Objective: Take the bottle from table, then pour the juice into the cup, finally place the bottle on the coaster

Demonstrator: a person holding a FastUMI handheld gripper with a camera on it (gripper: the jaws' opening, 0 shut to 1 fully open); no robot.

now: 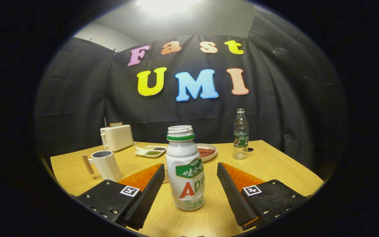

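1. Right now the gripper (189, 184) is hovering low over the near edge of the wooden table (275, 164), its jaws standing spread wide, with nothing pinched
2. Between the two fingers (150, 191) the bottle (185, 171) is standing upright on the table, white with a green neck ring and its mouth uncapped; a clear gap is showing on each side, so neither finger is touching it
3. Just behind the bottle's base, a small round piece of what may be the coaster (165, 177) is peeking out beside the left finger; it is mostly hidden, so I cannot tell for sure
4. Beyond the left finger, toward the table's left edge, the cup (105, 164) is sitting upright, a pale faceted mug with a wooden handle pointing left
5. Farther back, past the middle of the table, a divided tray (150, 151) holding small portions of food is lying flat, and a round plate (206, 151) with something reddish-brown on it is lying just right of it, partly hidden behind the bottle
6. Near the far left corner a cream toaster (116, 137) is standing
7. Toward the far right corner a clear water bottle (240, 135) with a green label is standing upright, well apart from the gripper
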